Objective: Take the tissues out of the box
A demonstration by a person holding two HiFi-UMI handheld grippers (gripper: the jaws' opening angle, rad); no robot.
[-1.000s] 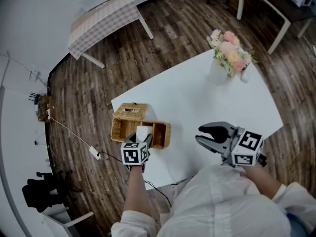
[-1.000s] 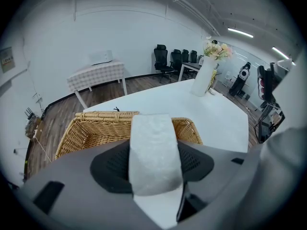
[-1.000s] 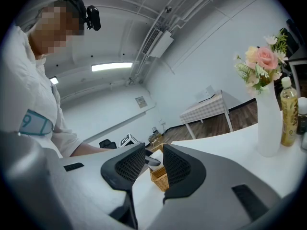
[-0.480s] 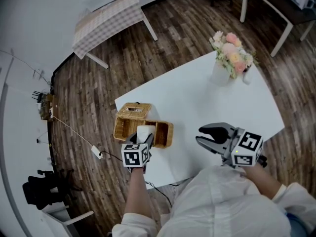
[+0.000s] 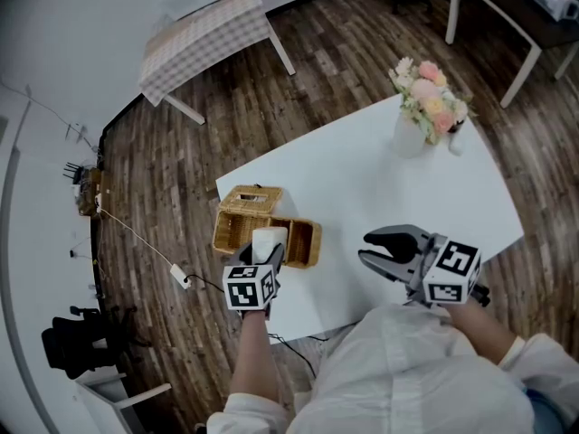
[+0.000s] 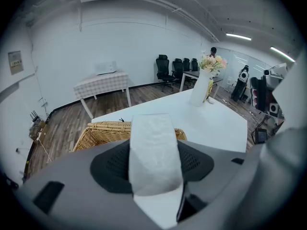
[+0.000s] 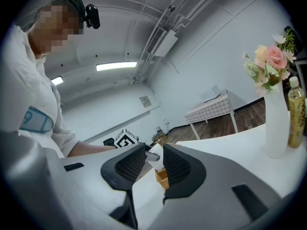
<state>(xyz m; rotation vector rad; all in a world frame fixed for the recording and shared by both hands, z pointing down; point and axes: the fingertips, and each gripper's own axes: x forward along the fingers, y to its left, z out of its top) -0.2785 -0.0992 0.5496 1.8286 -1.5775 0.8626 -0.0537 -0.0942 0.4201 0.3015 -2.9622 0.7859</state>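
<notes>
wicker box [image 5: 246,217] sits near the left corner of the white table [image 5: 362,179] in the head view. the left gripper [image 5: 261,255] hangs just above the box's near side, pointing steeply down, with a white tissue [image 5: 268,240] clamped between its jaws. the right gripper [image 5: 365,246] is well apart to the right, over the table's near edge, jaws spread and nothing in them. a vase of flowers [image 5: 412,134] stands at the table's far right.

in the left gripper view, the 2 dark pads press on either side of the tissue [image 6: 153,152], which stands up as a folded strip above them. the box's woven rim [image 6: 103,133] shows right behind it, and the vase [image 6: 199,87] is far across the table.

in the right gripper view, the jaws stand apart and empty, pointing nearly level. through the gap between them the distant tissue [image 7: 154,160] and a corner of the box [image 7: 162,176] can be seen. the vase [image 7: 276,123] and a bottle [image 7: 296,114] stand at the right.
</notes>
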